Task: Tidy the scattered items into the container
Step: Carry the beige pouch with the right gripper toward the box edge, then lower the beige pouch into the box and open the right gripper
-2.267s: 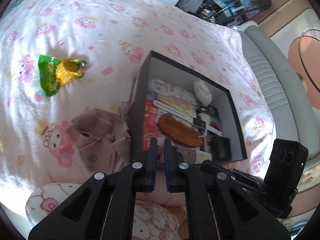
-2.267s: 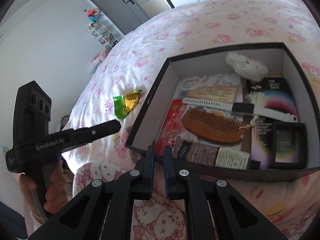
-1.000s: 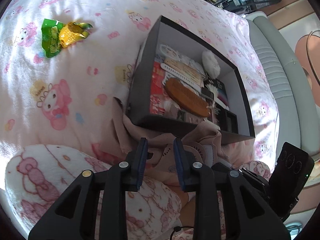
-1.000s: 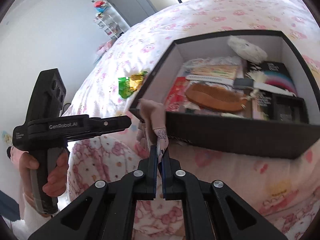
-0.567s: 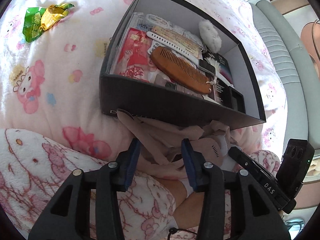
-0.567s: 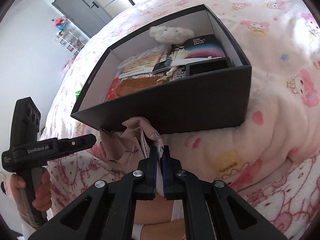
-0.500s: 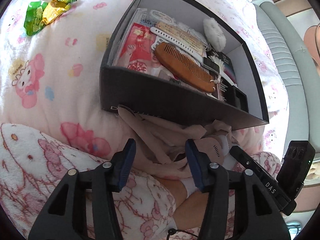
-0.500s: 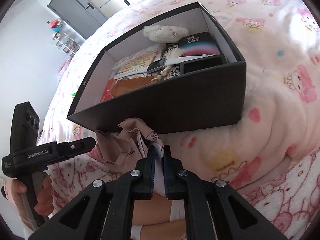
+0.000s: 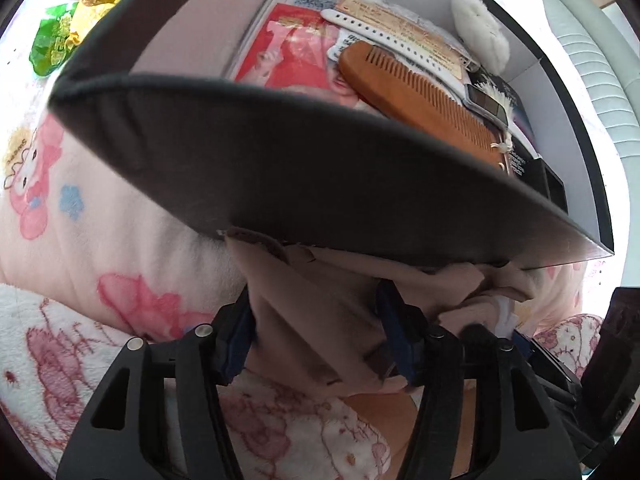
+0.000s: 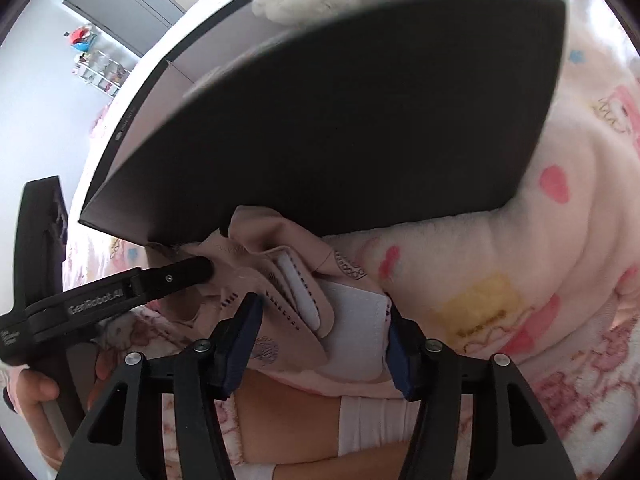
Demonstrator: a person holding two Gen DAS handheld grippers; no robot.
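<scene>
Both grippers, left (image 9: 316, 328) and right (image 10: 320, 332), have just opened, jaws apart over my pink cloth (image 10: 280, 280) at six o'clock below the box (image 9: 280, 168). Only the left view shows the comb (image 9: 416, 100) inside and a wrapper (image 9: 60, 40) at ten o'clock.

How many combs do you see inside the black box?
1. A brown wooden comb lies in the middle of the black box, on top of the packets. The near wall may hide others.

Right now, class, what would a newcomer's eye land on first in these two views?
The dark box fills both views, its near wall looming close, with a wooden comb inside. Below it, crumpled beige fabric lies between the wide jaws of the left gripper and right gripper, which have just been opening.
</scene>
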